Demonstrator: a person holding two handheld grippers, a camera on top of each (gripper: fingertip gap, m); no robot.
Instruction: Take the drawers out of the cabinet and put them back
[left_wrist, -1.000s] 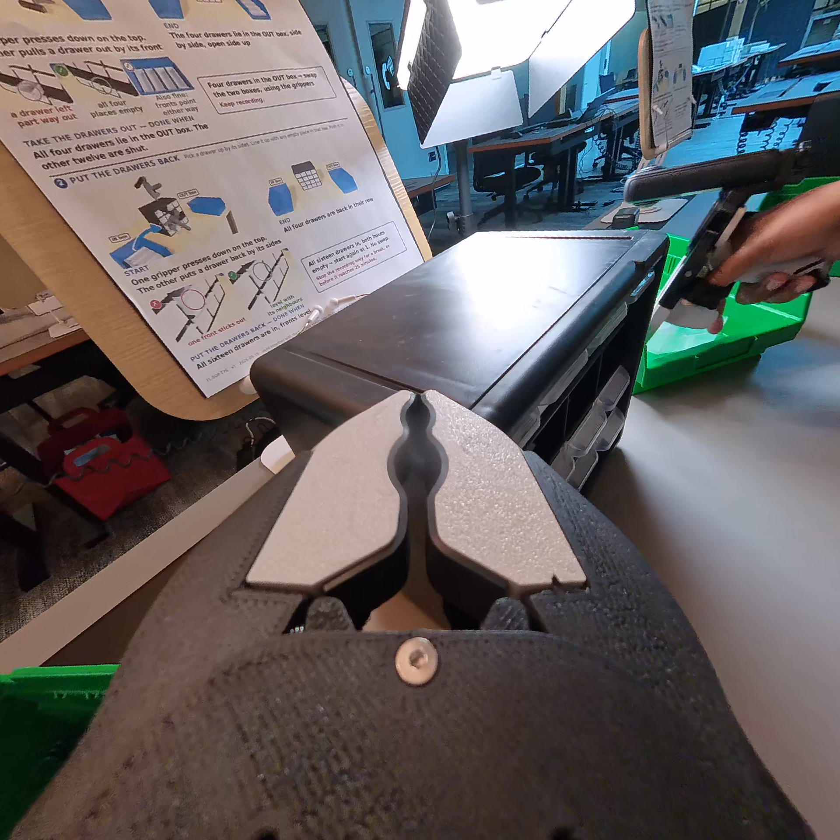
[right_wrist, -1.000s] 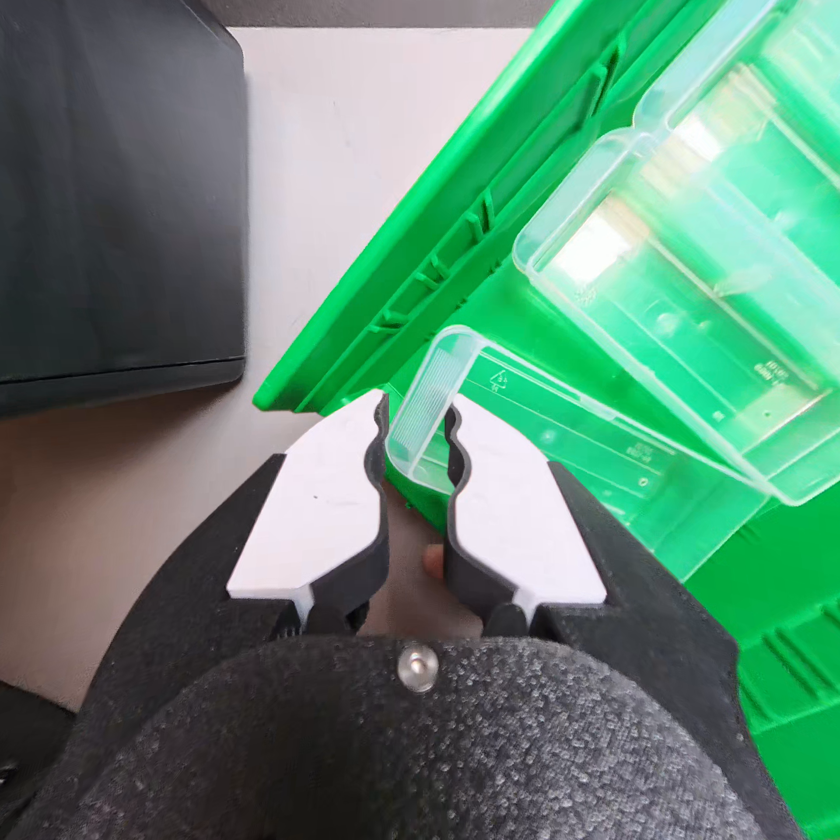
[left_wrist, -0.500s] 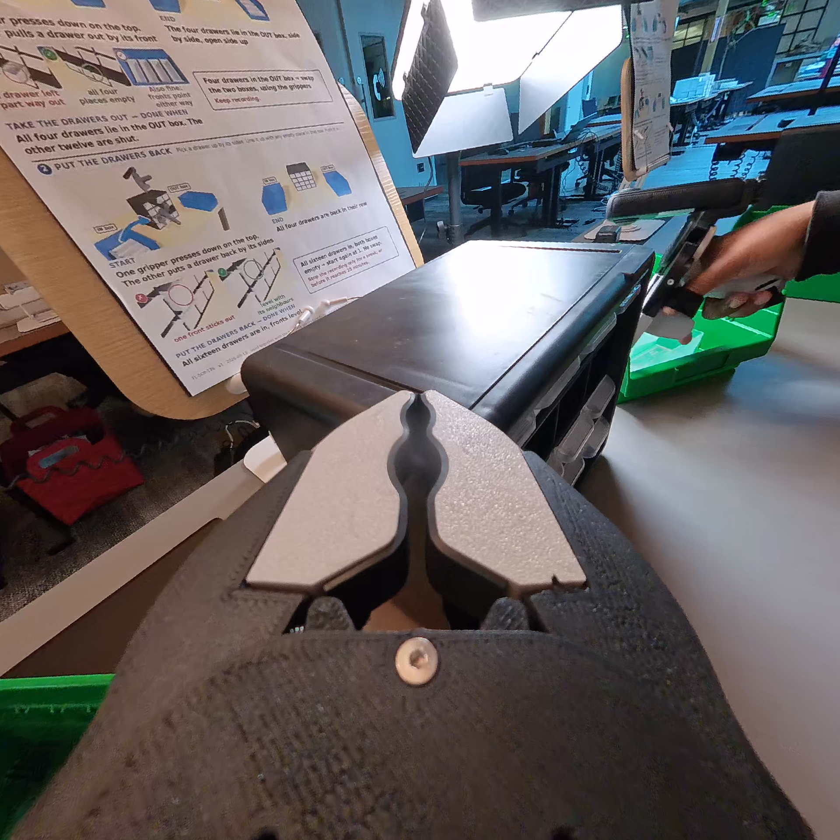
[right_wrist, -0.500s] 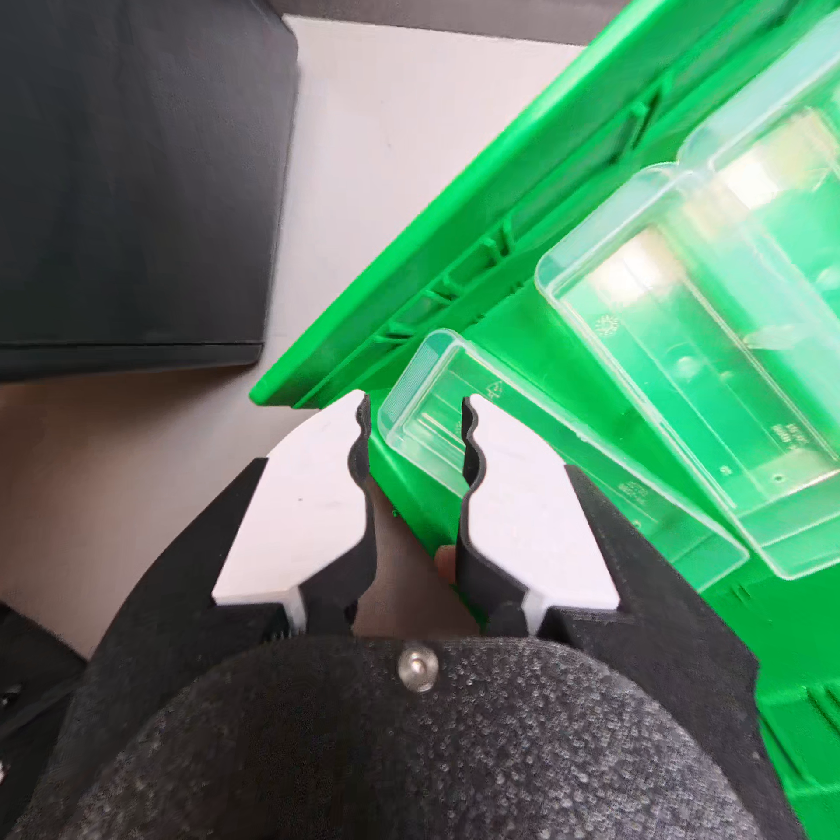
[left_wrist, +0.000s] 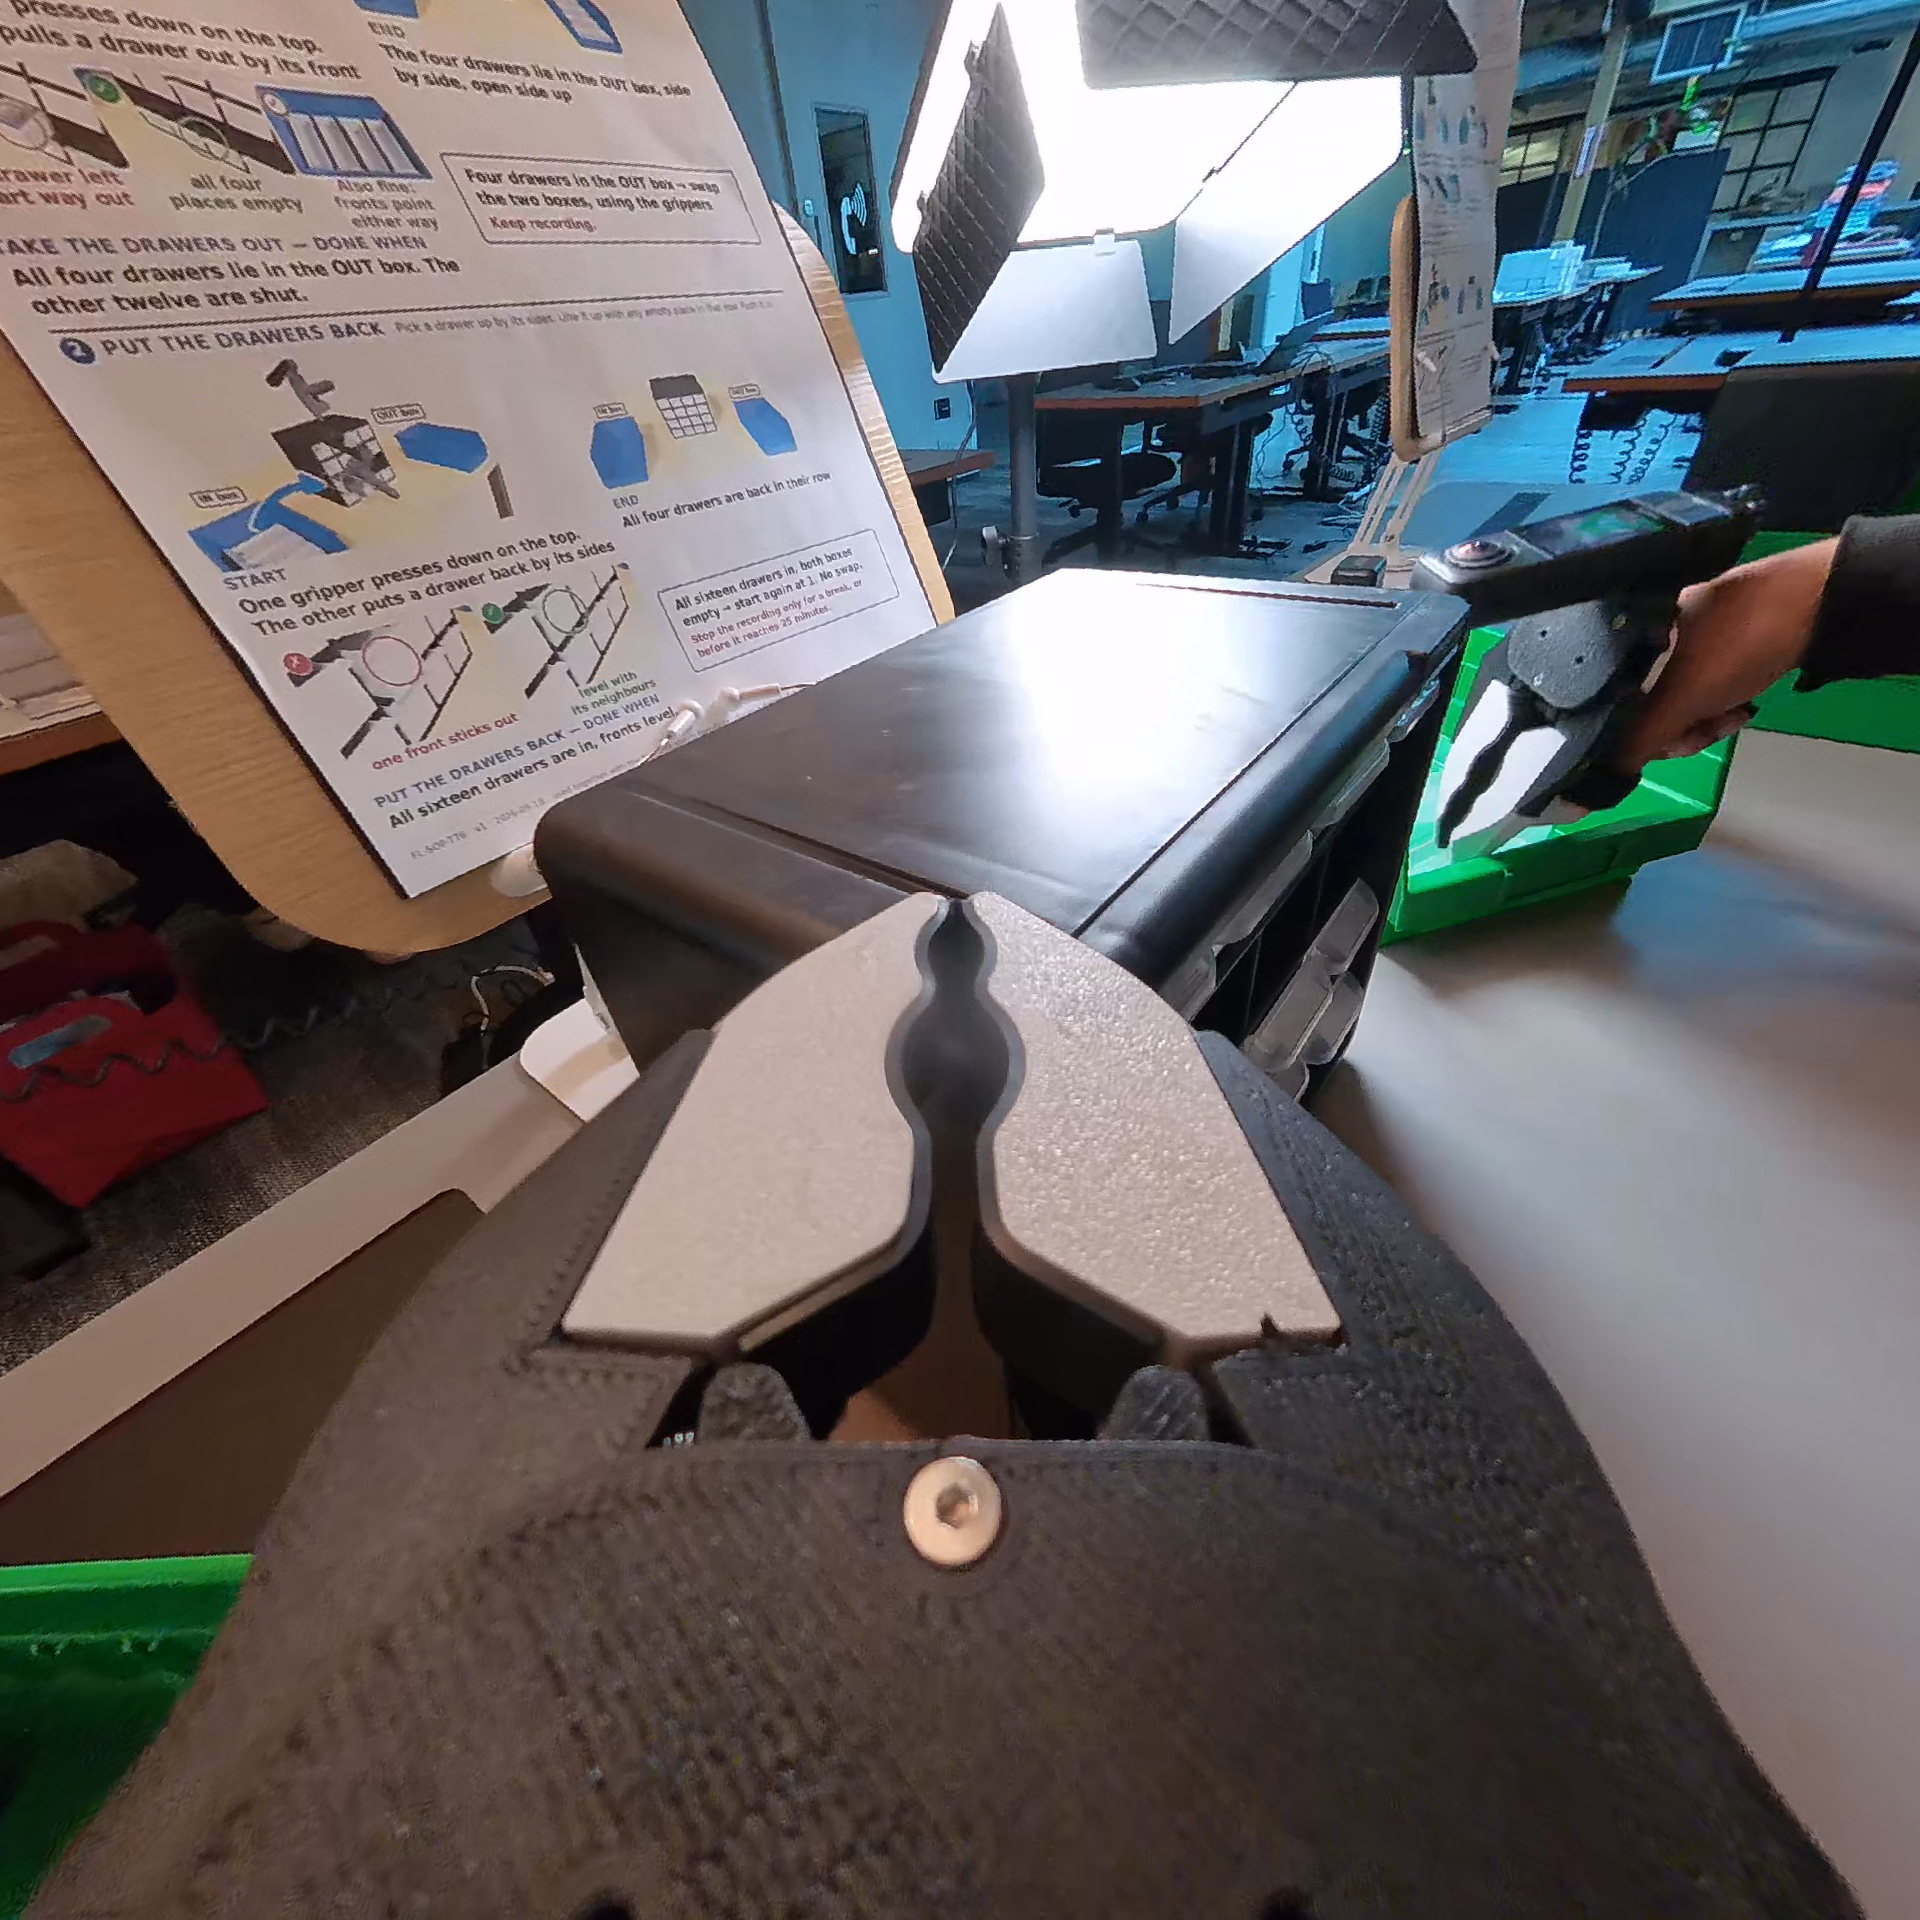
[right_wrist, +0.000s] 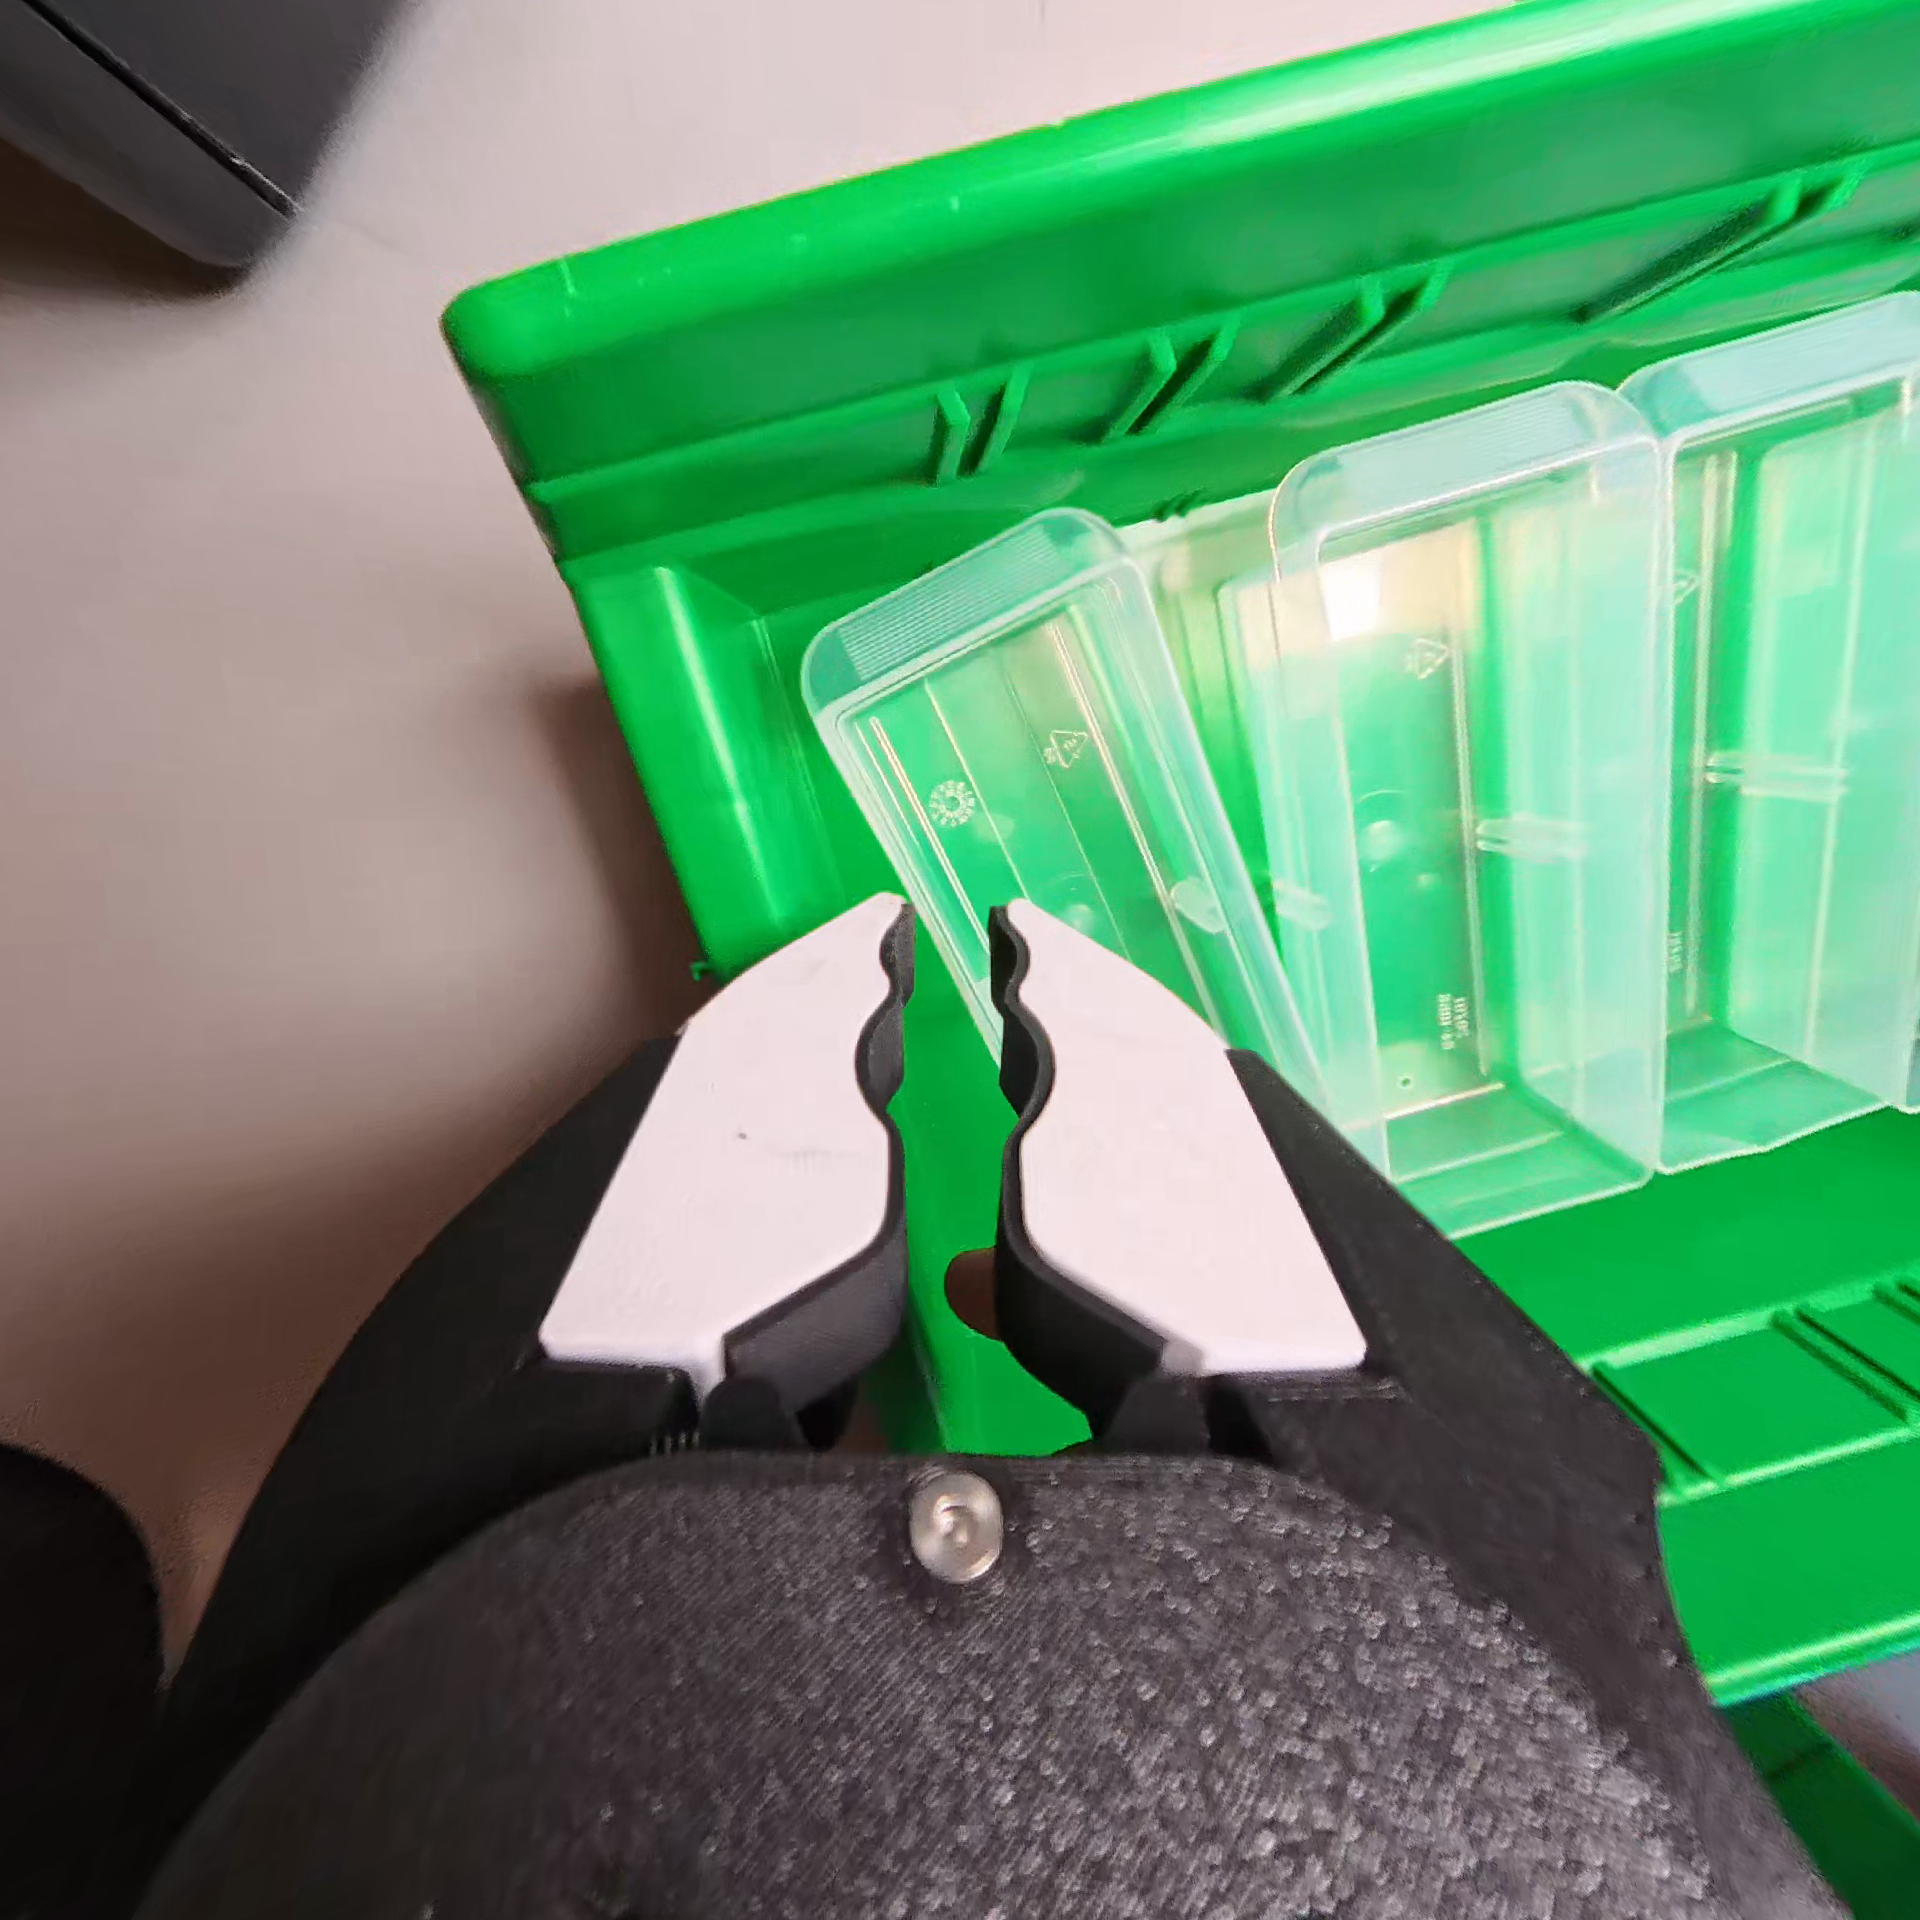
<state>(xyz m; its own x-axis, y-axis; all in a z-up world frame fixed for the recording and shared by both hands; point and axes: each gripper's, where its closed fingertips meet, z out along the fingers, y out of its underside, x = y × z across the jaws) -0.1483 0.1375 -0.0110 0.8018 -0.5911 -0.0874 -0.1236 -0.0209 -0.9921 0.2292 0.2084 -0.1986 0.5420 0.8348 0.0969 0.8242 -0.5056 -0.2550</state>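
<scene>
The black cabinet stands on the grey table, with clear drawers and some empty slots showing in its front. My left gripper is shut and empty, just short of the cabinet's near top edge. My right gripper is open by a narrow gap and empty, above the near corner of a green bin. A clear drawer lies tilted in that bin, beside two more clear drawers. The right gripper also shows in the left wrist view, held by a hand past the cabinet.
A wooden board with a large instruction poster leans behind the cabinet. A second green bin sits at my lower left. A lamp panel hangs beyond. The cabinet's corner shows top left in the right wrist view.
My right gripper let go of the clear drawer, which now lies tilted in the green bin. It drew back and its jaws narrowed. The left gripper stayed shut and barely moved.
</scene>
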